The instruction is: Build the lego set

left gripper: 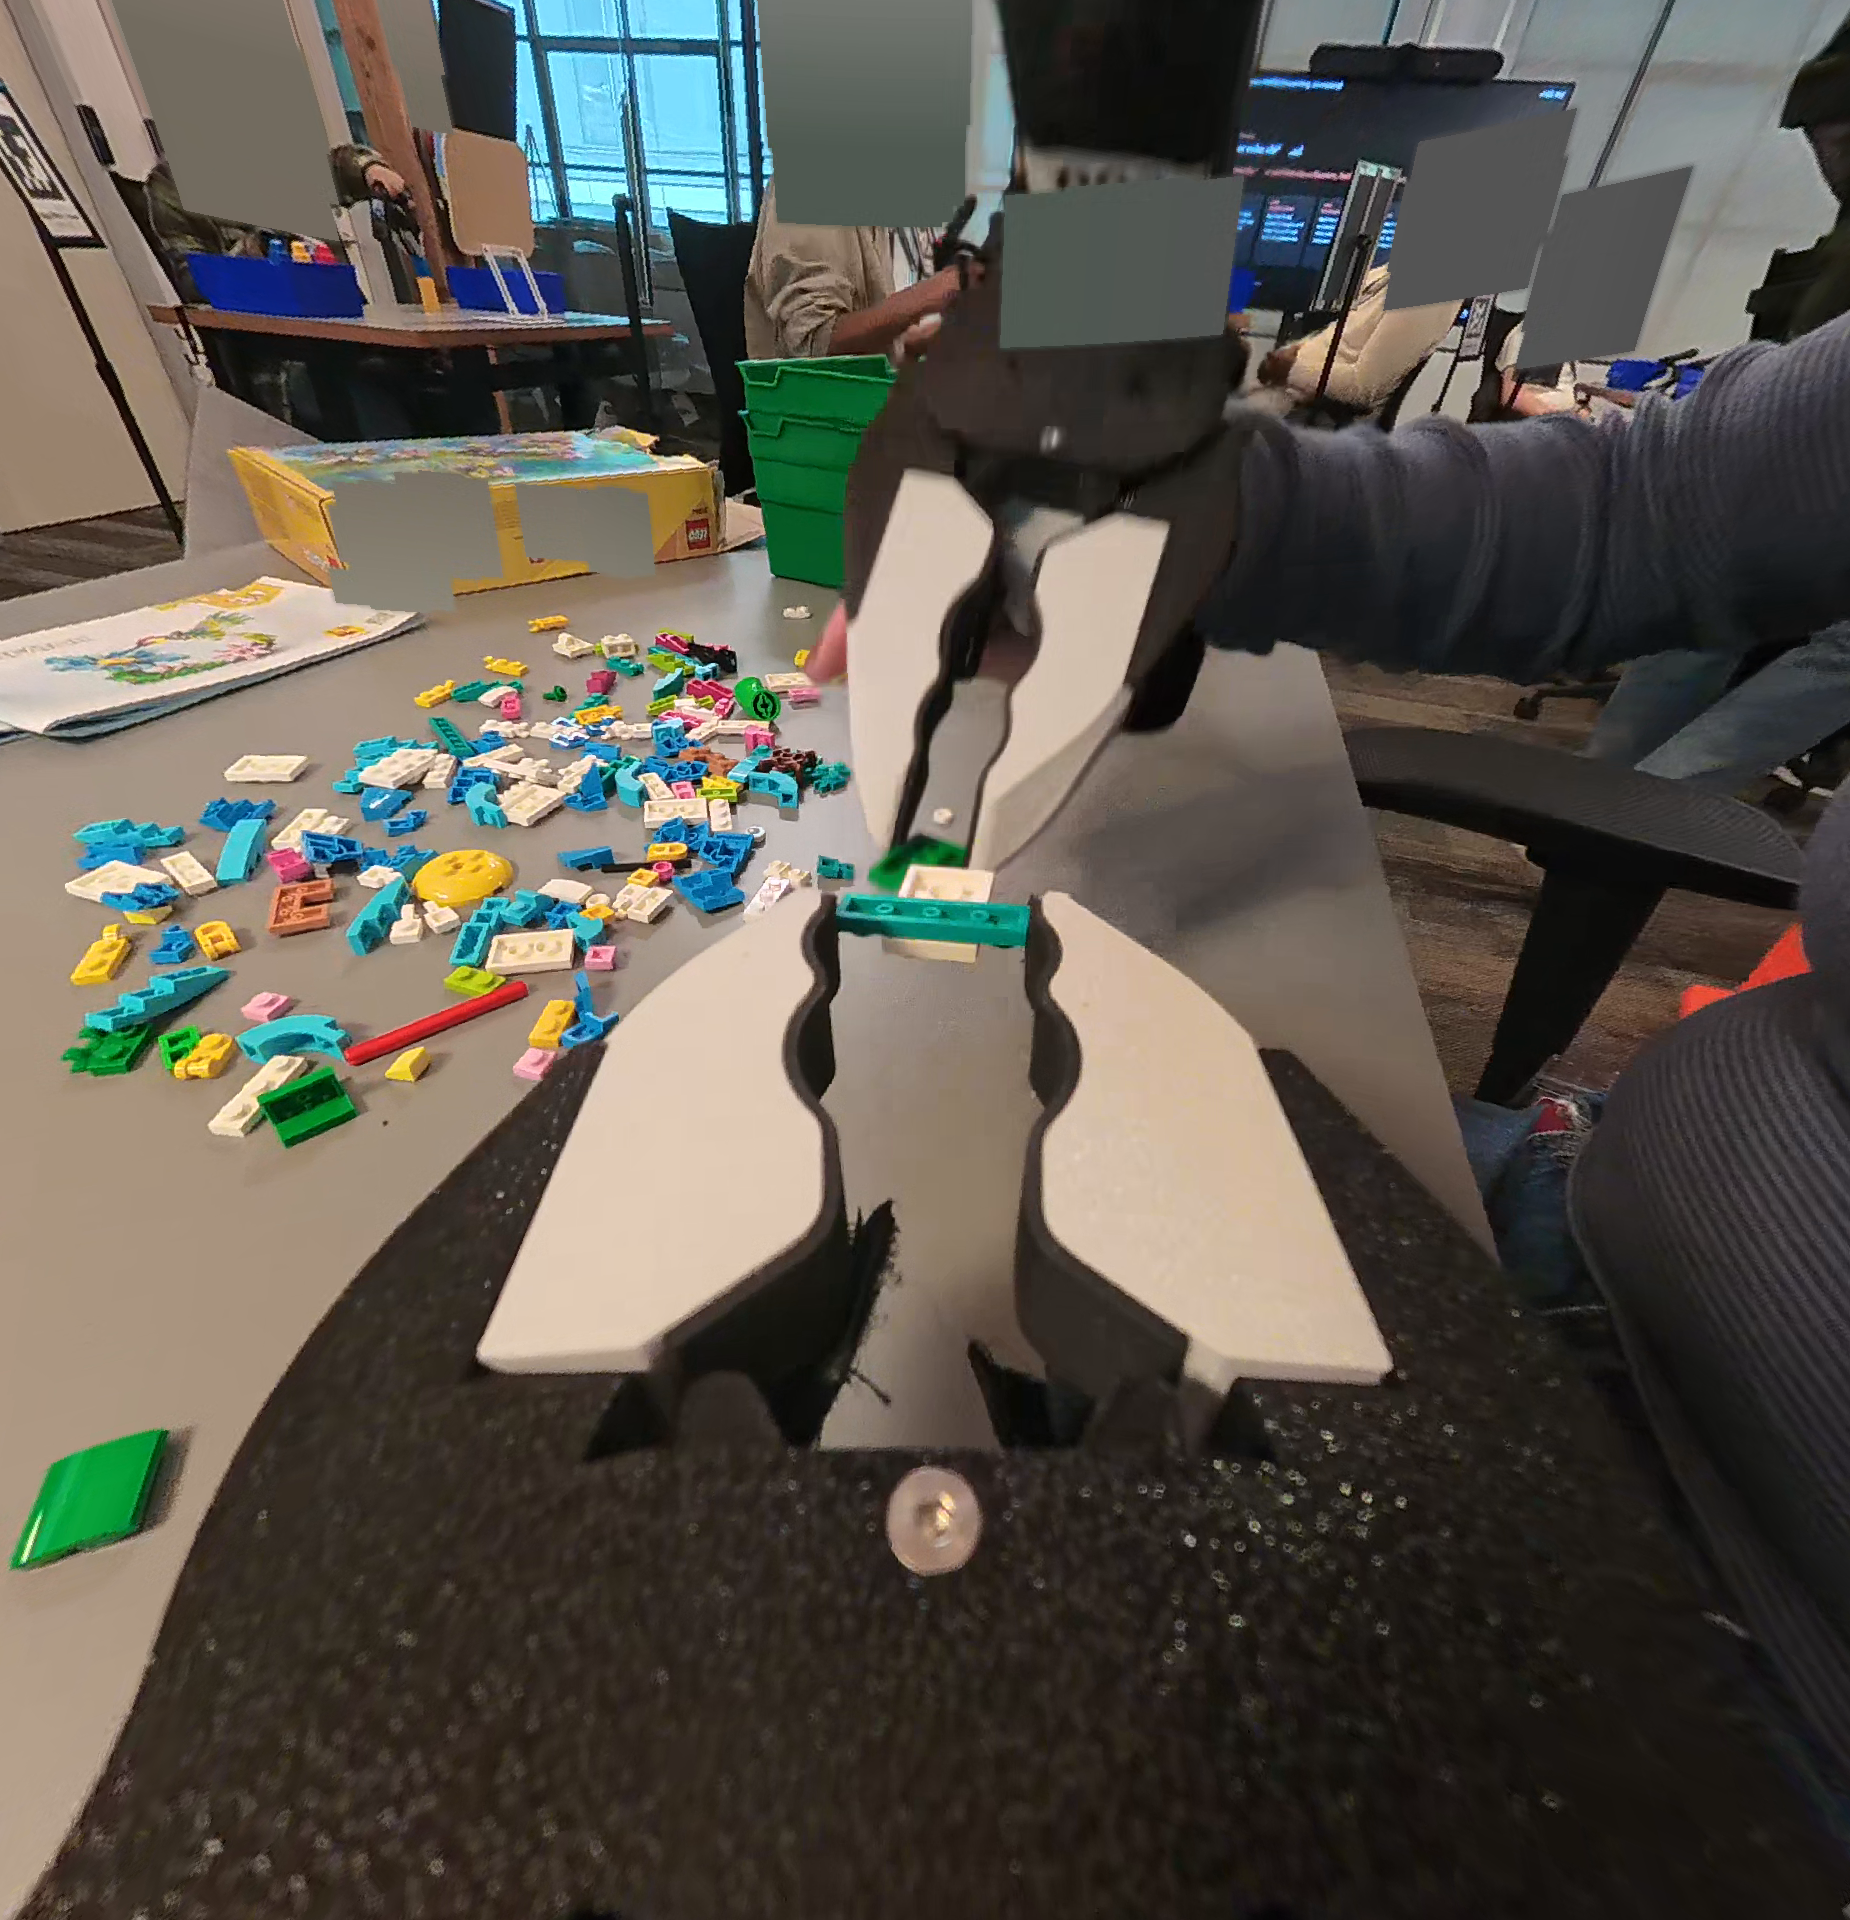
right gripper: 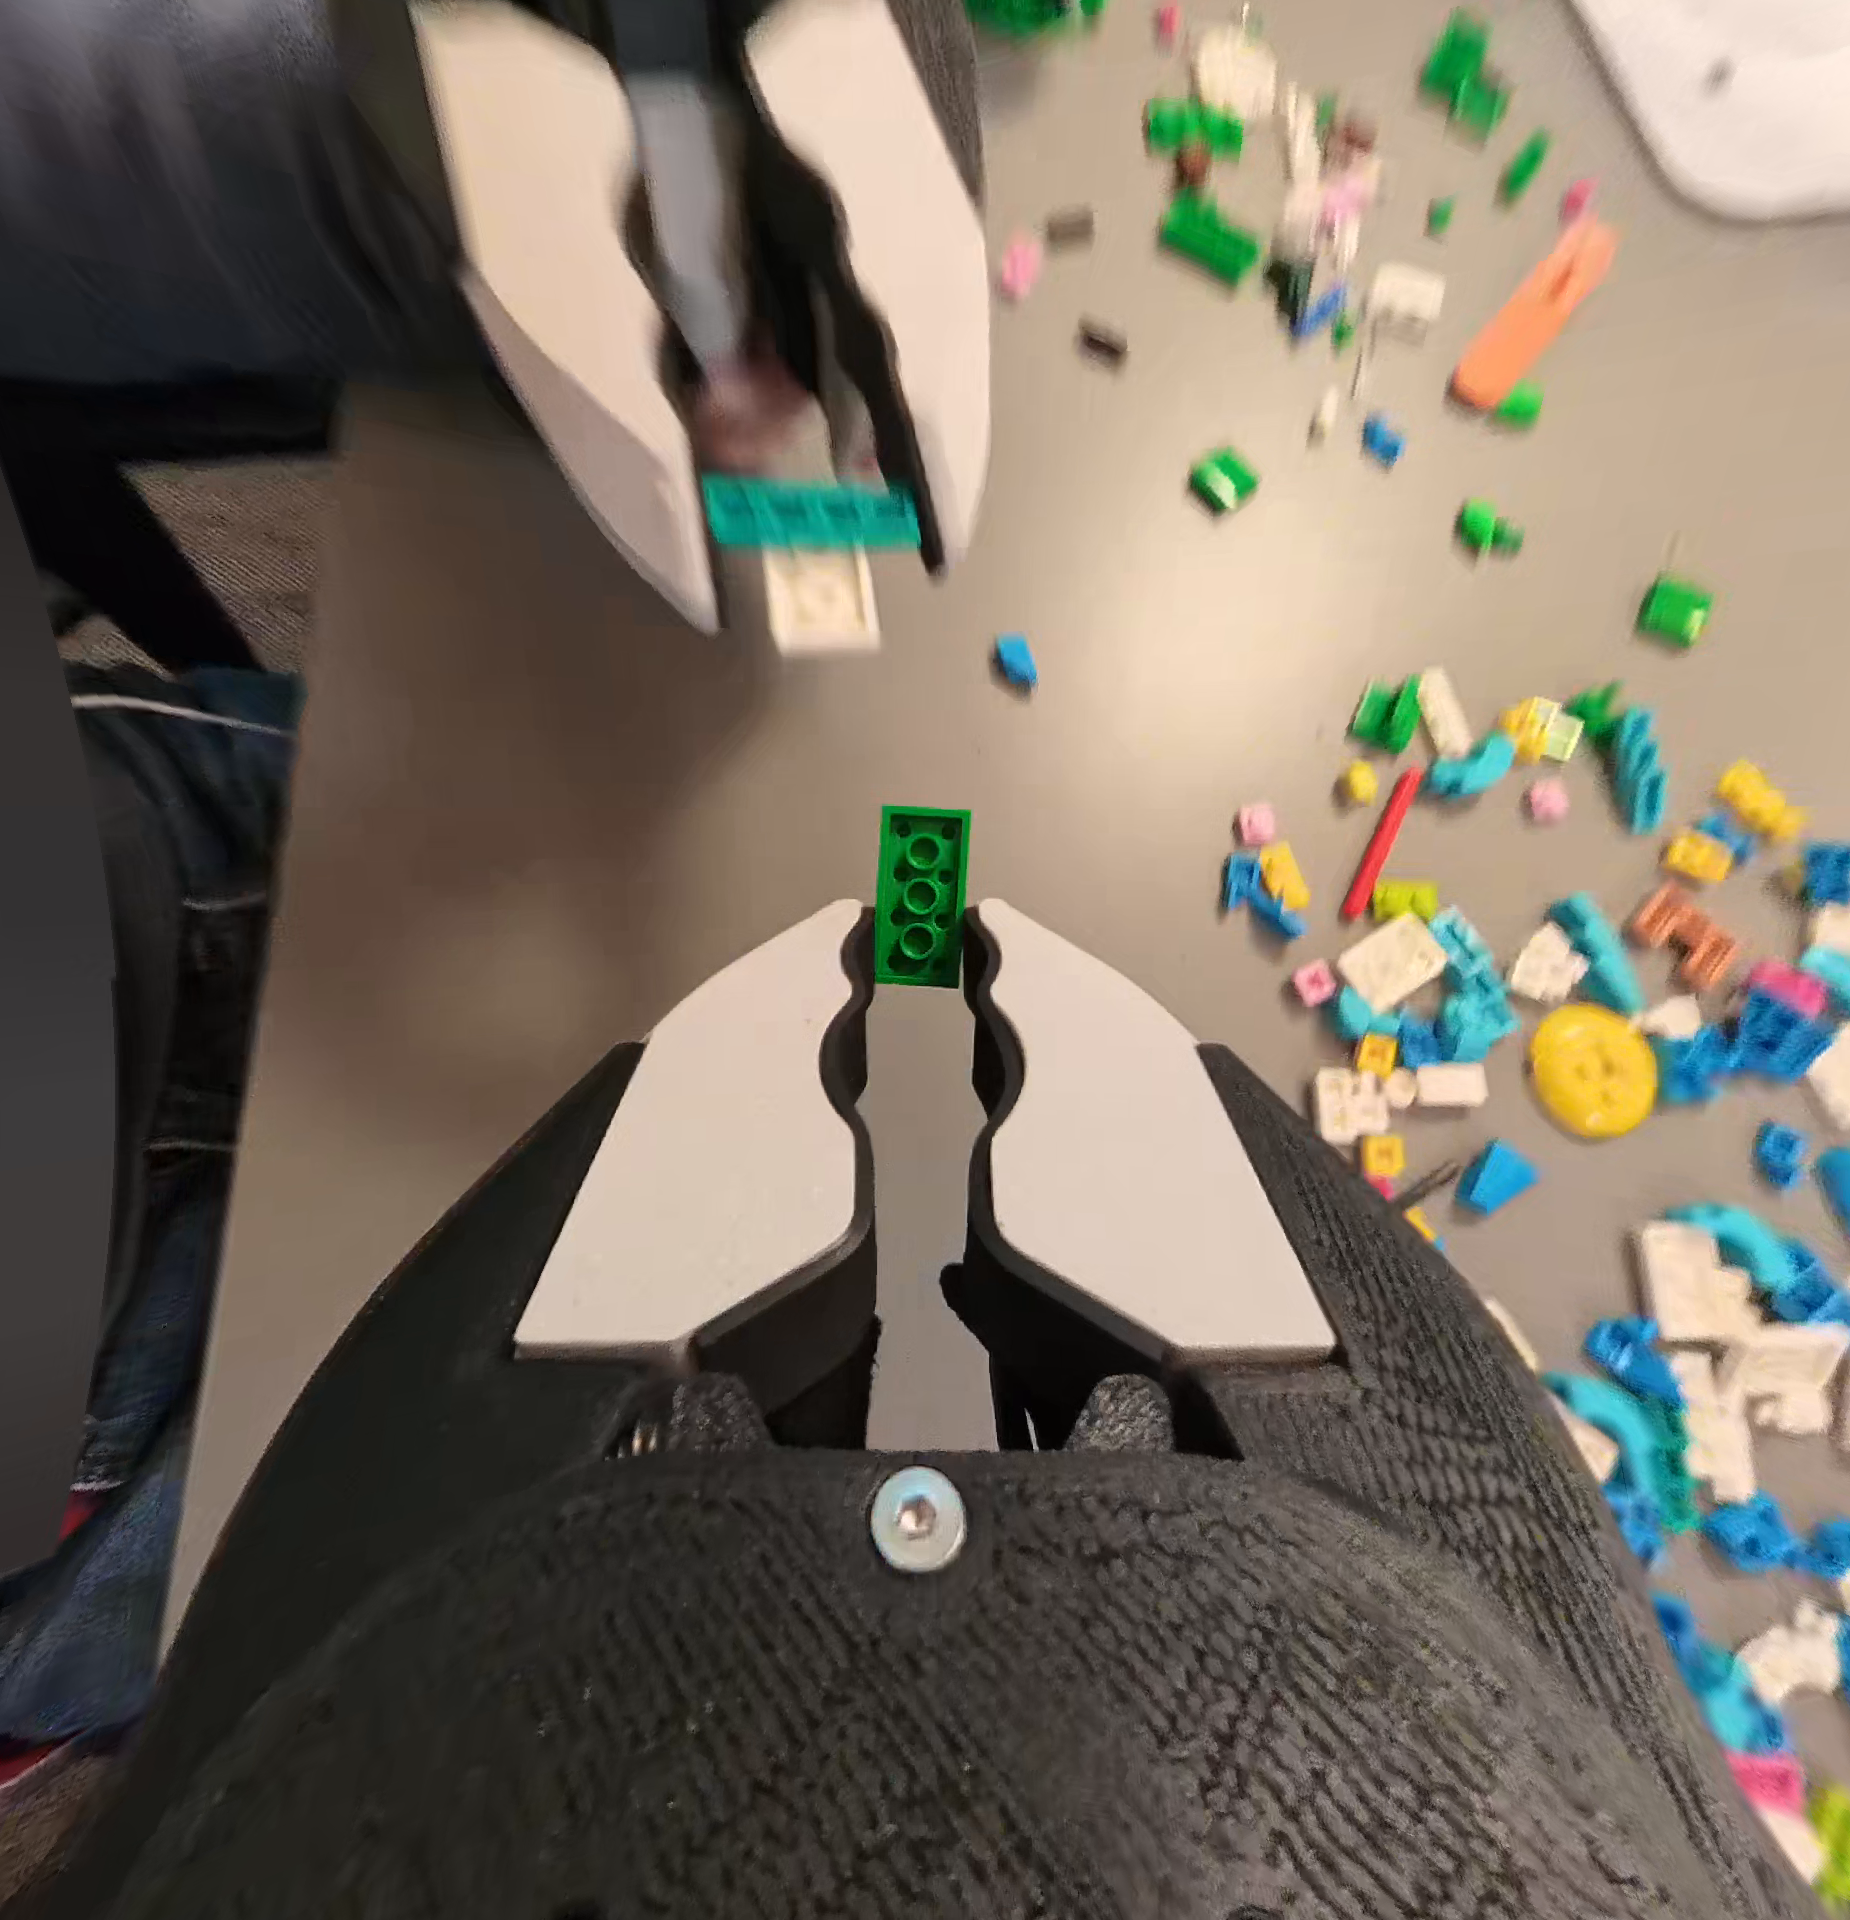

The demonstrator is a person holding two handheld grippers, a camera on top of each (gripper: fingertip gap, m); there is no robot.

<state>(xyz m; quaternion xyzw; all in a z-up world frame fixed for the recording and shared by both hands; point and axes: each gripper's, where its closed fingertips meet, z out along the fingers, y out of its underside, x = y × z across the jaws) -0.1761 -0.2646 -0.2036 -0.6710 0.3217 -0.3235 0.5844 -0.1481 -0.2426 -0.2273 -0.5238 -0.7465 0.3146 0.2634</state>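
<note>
The left gripper (left gripper: pixel 931 920) pinched a teal strip (left gripper: pixel 933 921); the right gripper (right gripper: pixel 919 914) clamped a small, stiff green plate (right gripper: pixel 921 896) by its long edges.

Printed yellow box (left gripper: pixel 277 499); booklet (left gripper: pixel 162 649)

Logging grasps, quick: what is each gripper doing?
Left gripper: shut on teal plate.
Right gripper: shut on green plate.

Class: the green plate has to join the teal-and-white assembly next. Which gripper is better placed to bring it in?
Probably the right gripper: it grips the green plate, while the left gripper holds the teal plate with the white plate.
</note>
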